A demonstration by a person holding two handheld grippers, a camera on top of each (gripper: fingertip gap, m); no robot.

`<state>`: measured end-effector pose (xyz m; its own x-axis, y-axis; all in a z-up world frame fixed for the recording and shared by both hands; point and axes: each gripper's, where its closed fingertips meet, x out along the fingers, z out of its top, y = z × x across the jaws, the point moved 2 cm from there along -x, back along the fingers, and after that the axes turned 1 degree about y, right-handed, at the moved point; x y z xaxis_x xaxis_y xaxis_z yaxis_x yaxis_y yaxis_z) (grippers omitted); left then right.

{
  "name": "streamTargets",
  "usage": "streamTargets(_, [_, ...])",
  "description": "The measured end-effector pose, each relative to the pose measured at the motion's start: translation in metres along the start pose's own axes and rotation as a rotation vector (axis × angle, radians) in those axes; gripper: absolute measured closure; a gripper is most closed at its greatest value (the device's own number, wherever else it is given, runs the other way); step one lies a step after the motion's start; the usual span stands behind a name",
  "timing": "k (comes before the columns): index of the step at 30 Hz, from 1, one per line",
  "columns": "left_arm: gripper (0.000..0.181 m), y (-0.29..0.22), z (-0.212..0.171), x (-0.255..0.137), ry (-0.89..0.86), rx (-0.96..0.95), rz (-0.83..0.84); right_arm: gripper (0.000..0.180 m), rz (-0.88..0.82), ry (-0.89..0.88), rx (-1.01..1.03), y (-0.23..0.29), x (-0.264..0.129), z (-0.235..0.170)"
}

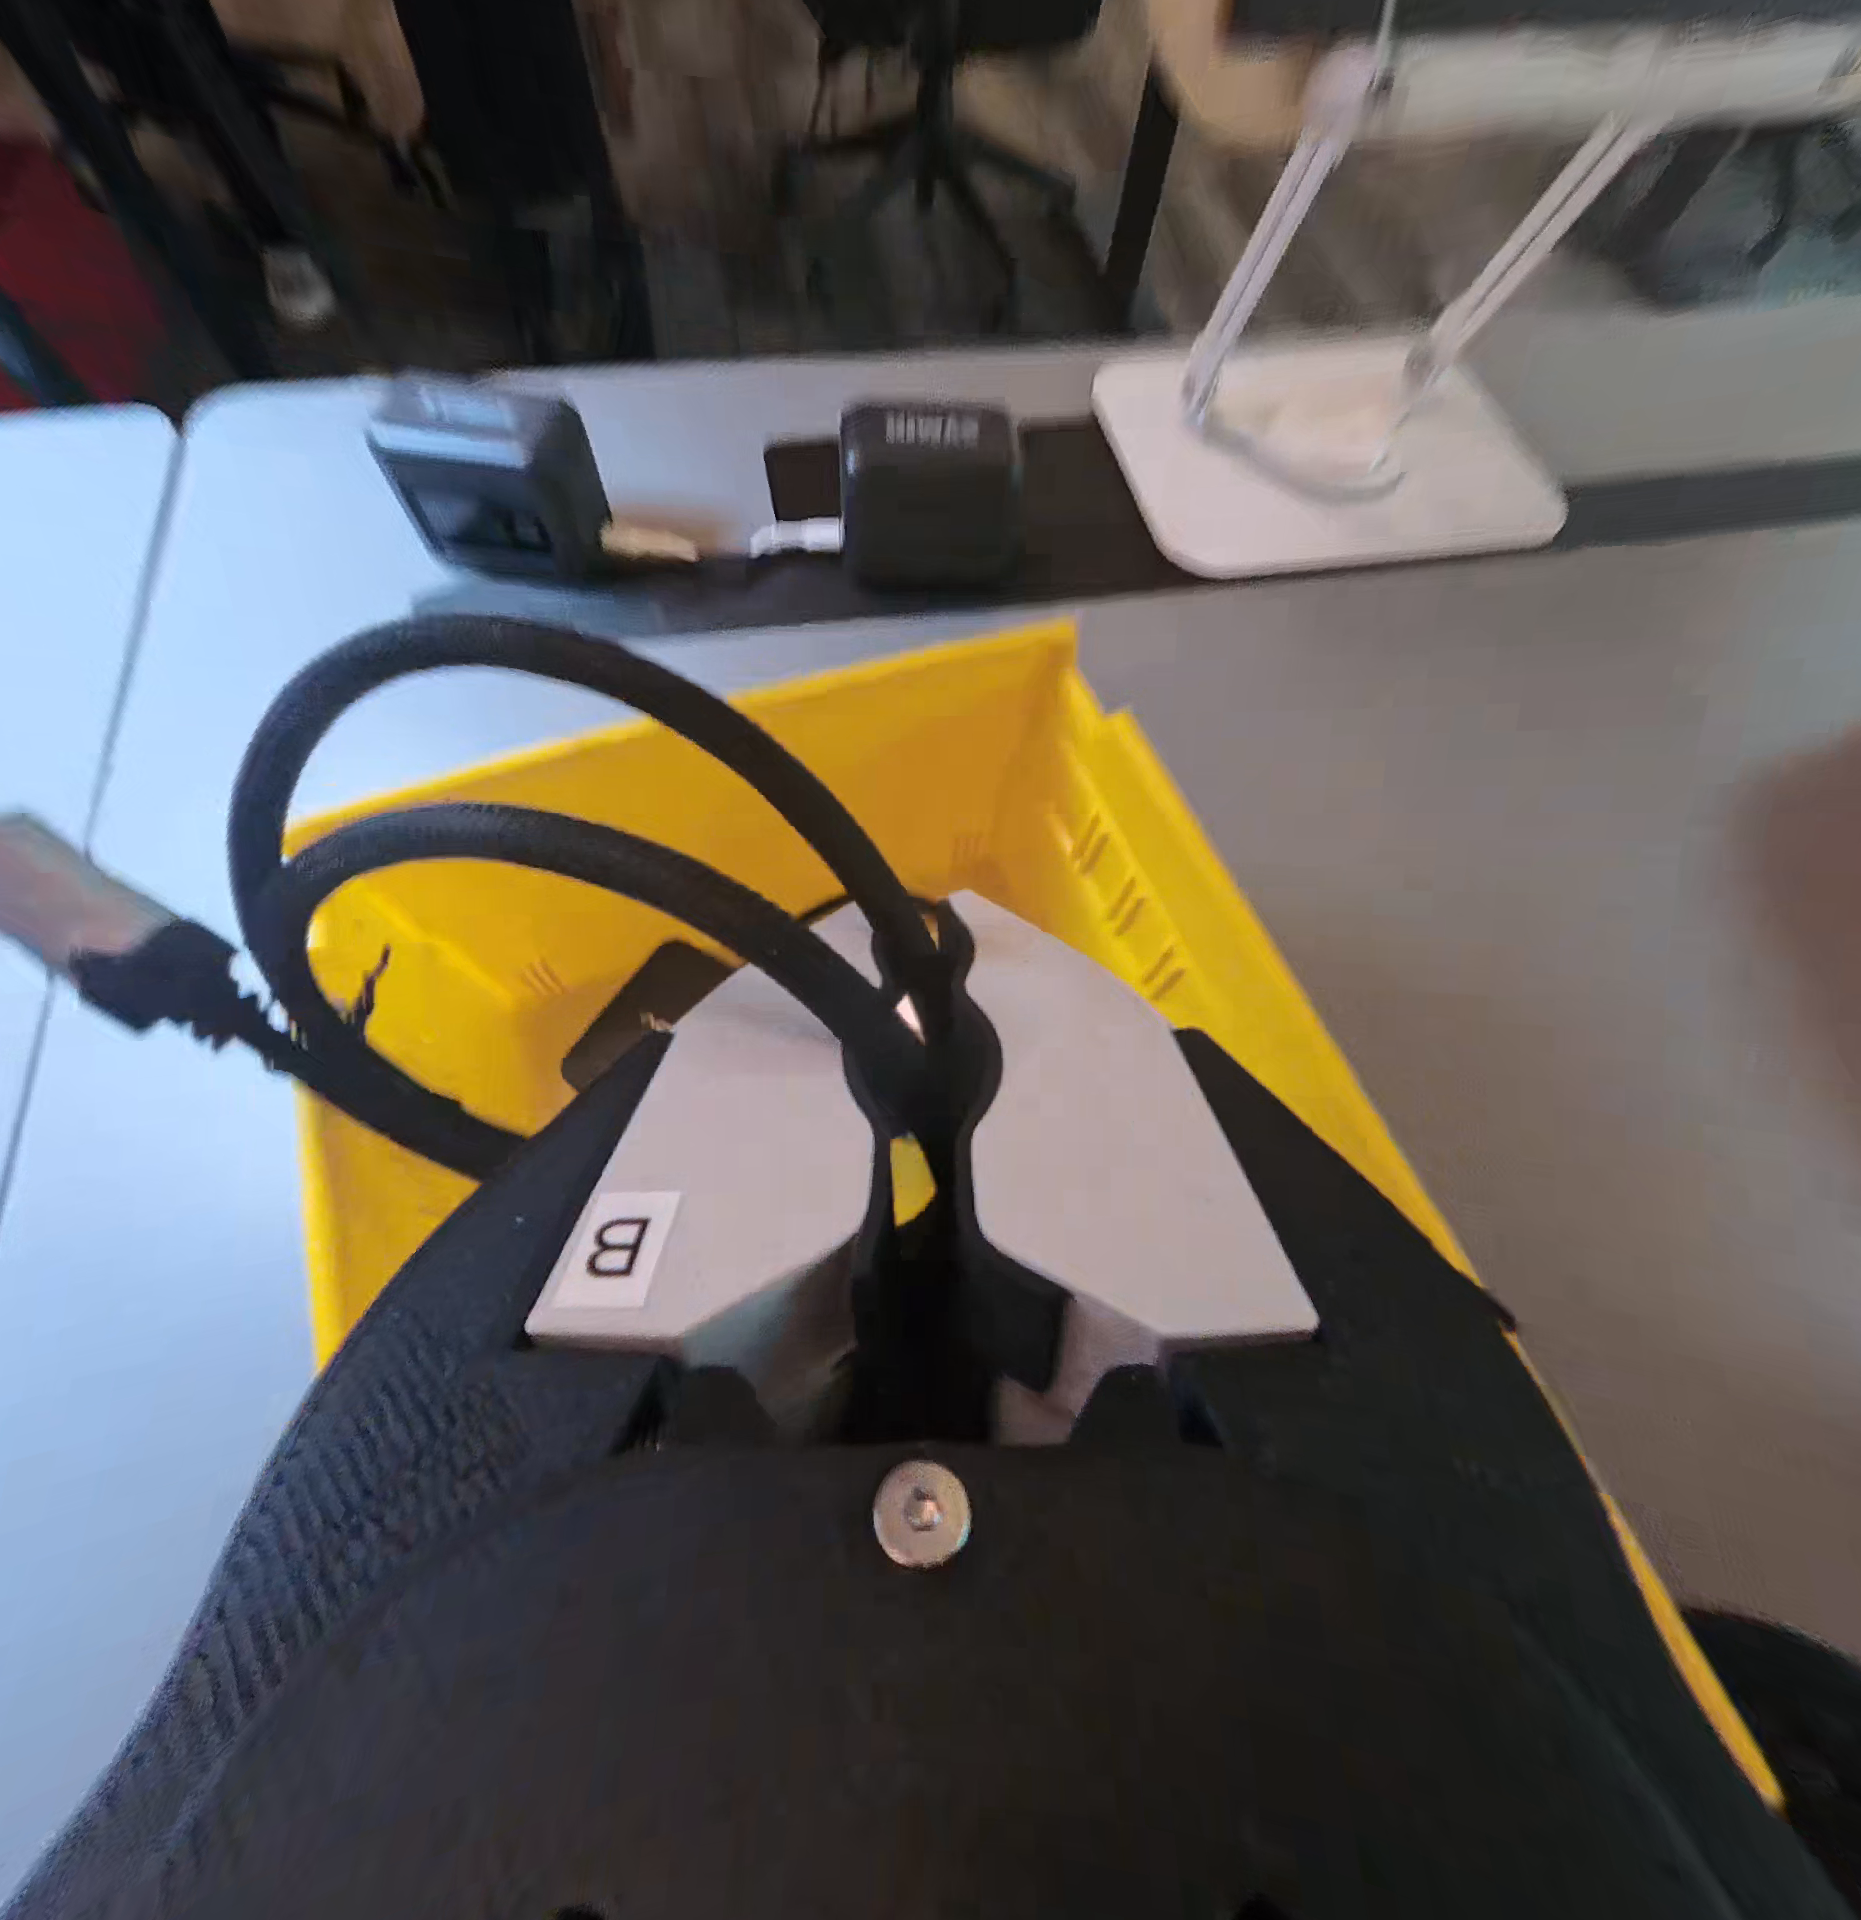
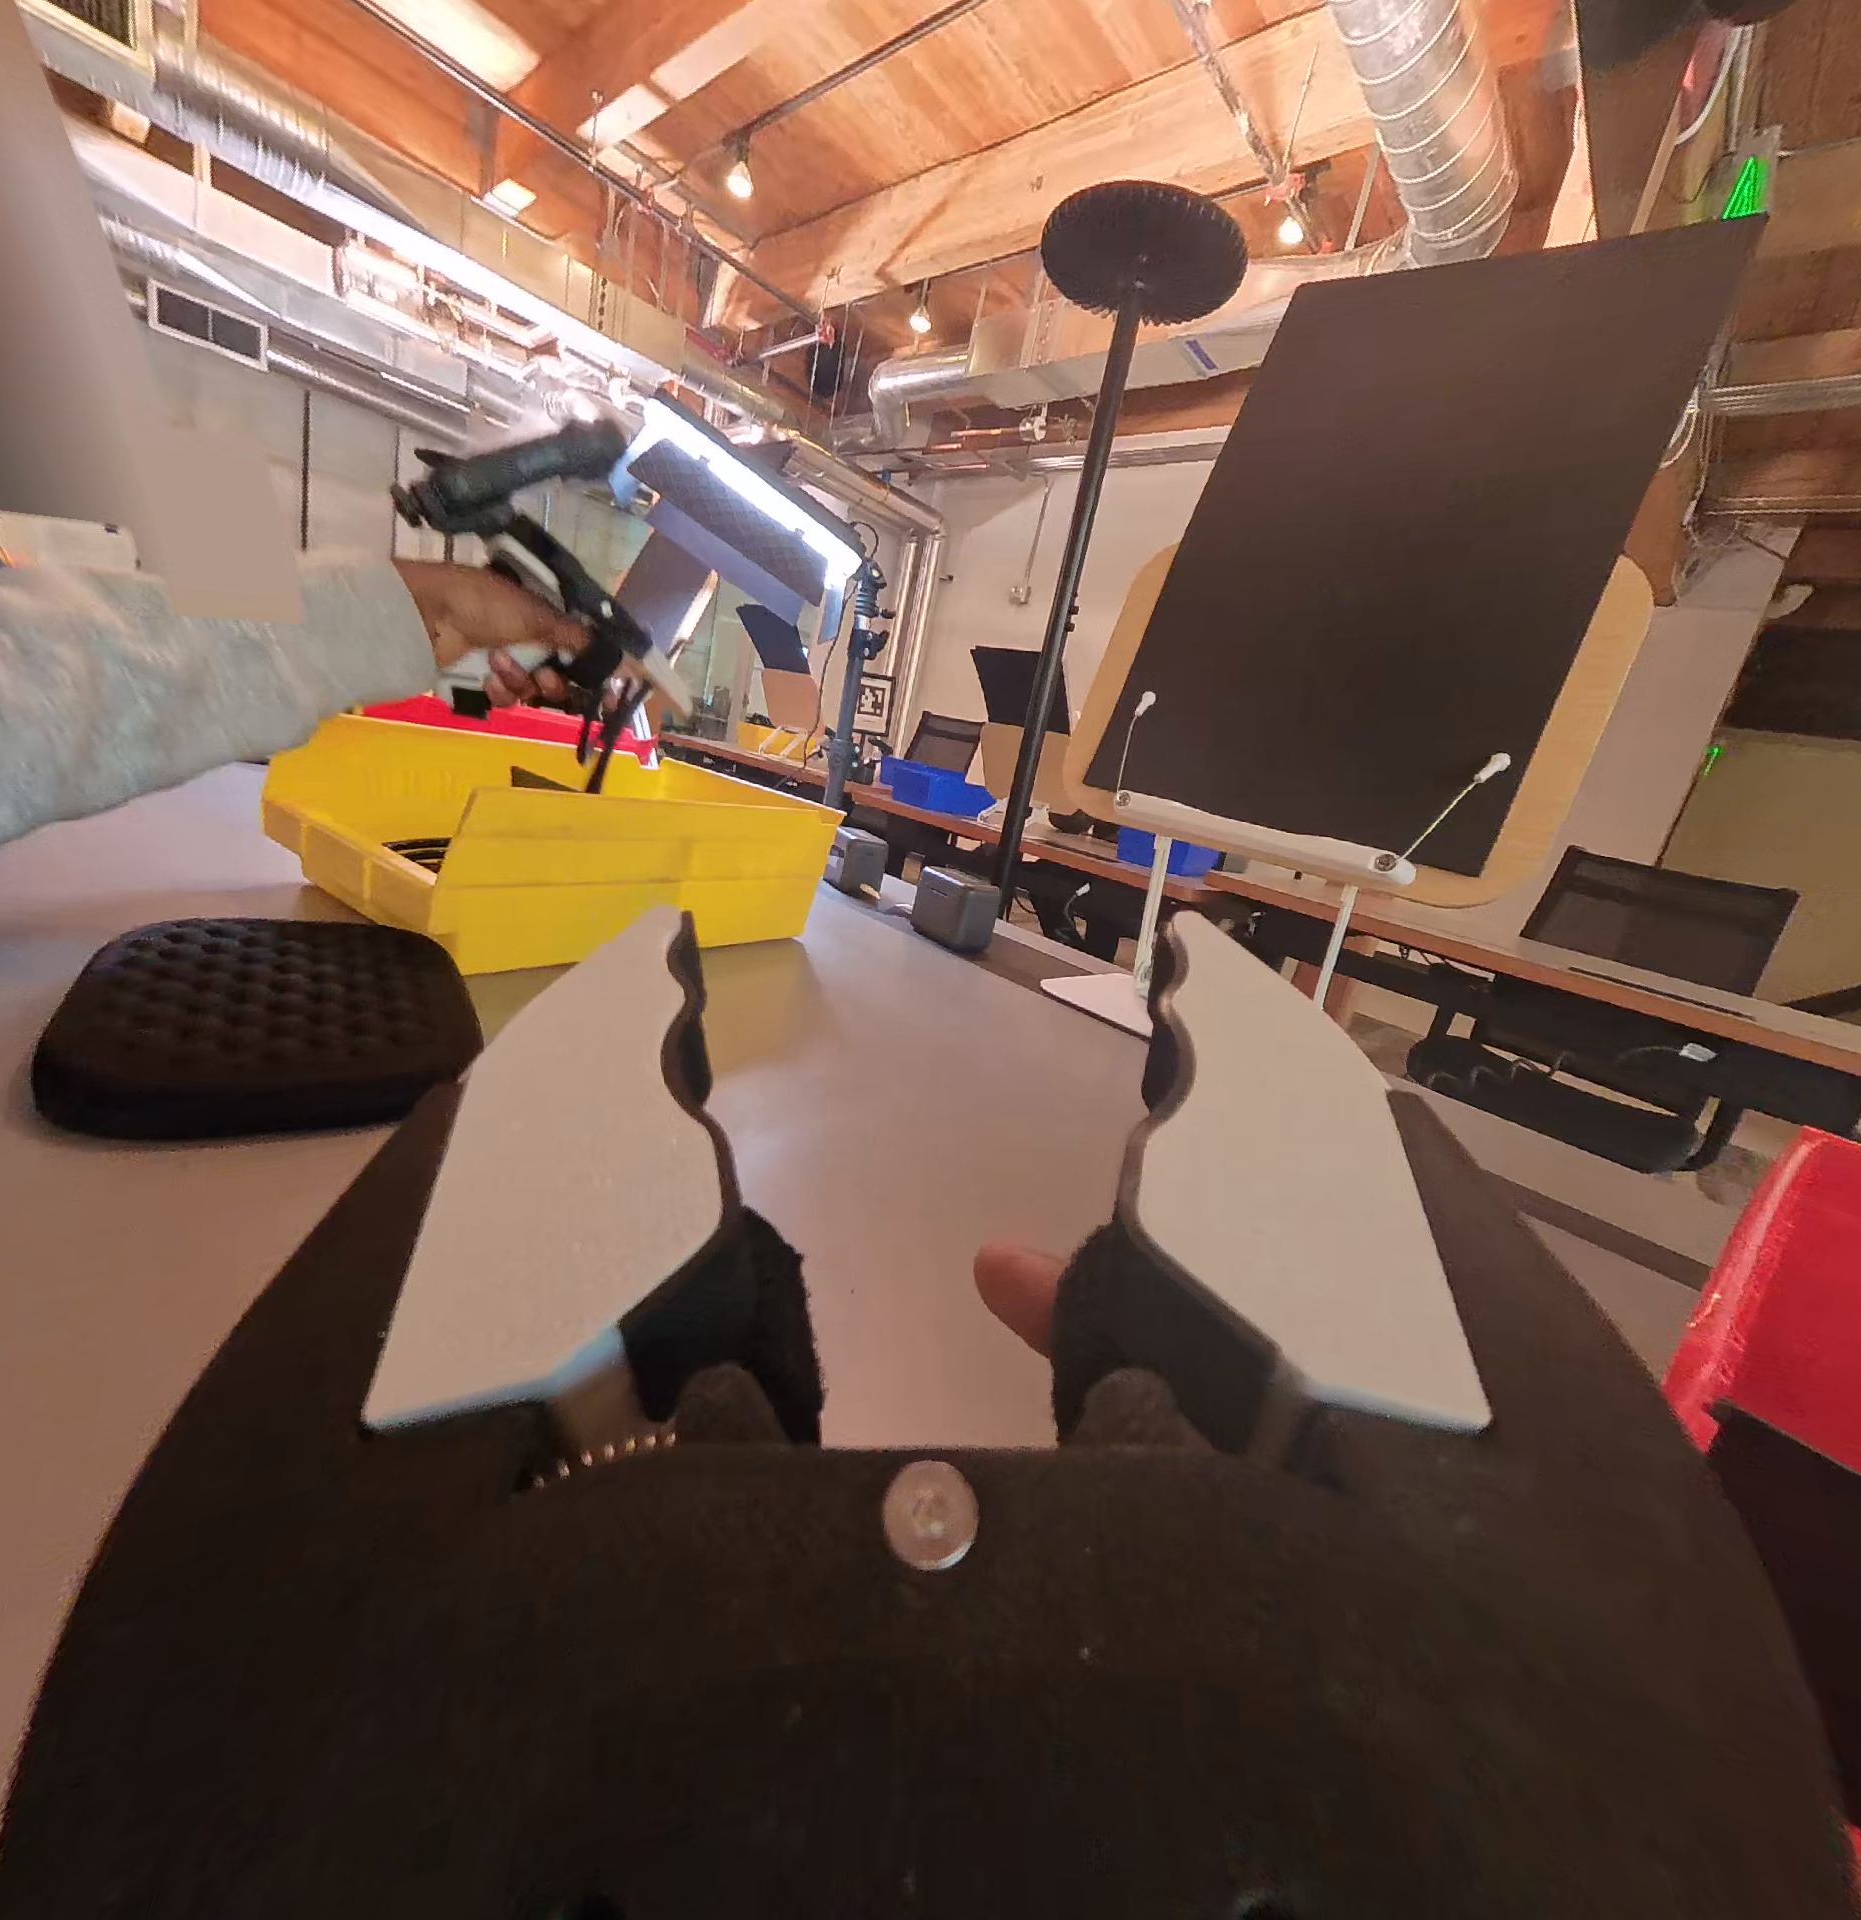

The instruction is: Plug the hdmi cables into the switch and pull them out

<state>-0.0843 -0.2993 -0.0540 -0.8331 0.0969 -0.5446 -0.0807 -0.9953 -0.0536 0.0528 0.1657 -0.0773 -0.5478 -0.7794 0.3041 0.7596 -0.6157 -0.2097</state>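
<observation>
HDMI cable [image 1: 552, 831] pinched in left gripper [image 1: 921, 1023], jaws clamped tight, over yellow bin [image 1: 905, 748]; right gripper [image 2: 926, 997] jaws wide apart, nothing held, above counter [image 2: 905, 1091].

Two hand-held grippers show: the left hand-held gripper [image 1: 921, 997], pinched on a cable, and the right hand-held gripper [image 2: 926, 997], its fingers spread apart. One braided black HDMI cable [image 1: 552, 665] loops over one yellow bin [image 1: 905, 748], with one metal plug [image 1: 64, 894] showing at its end. Two small dark boxes, one to the left [image 1: 484, 483] and one to the right [image 1: 926, 494], sit at the counter's [image 1: 1477, 831] far edge. One black padded mat [image 2: 251, 1023] lies there, along with one white stand base [image 1: 1321, 468]. Two red bins appear, one behind the yellow bin [image 2: 510, 717] and one near [image 2: 1799, 1288].
</observation>
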Motion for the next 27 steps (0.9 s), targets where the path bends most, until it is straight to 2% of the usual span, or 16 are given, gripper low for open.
streamTargets(5, [0.176, -0.019, 0.062, -0.05, -0.234, 0.059, -0.049, 0.099, -0.01, 0.017, -0.018, -0.001, 0.001, -0.003])
streamTargets(11, [0.175, -0.061, 0.11, -0.09, -0.315, 0.249, -0.064, 0.1, -0.001, 0.059, -0.053, 0.002, 0.002, -0.008])
streamTargets(17, [0.175, -0.126, 0.138, -0.125, -0.412, 0.424, -0.132, 0.1, 0.013, 0.076, -0.041, 0.003, 0.003, -0.01])
streamTargets(20, [0.174, -0.165, 0.144, -0.147, -0.474, 0.461, -0.251, 0.098, 0.075, 0.064, 0.044, 0.01, 0.007, -0.007])
streamTargets(22, [0.174, -0.194, 0.142, -0.161, -0.506, 0.485, -0.367, 0.099, 0.162, 0.025, 0.224, 0.018, 0.016, 0.007])
streamTargets(24, [0.173, -0.226, 0.135, -0.176, -0.53, 0.511, -0.526, 0.096, 0.288, 0.006, 0.369, 0.03, 0.029, 0.027])
streamTargets(27, [0.173, -0.271, 0.121, -0.201, -0.547, 0.558, -0.779, 0.086, 0.432, 0.05, 0.396, 0.037, 0.052, 0.044])
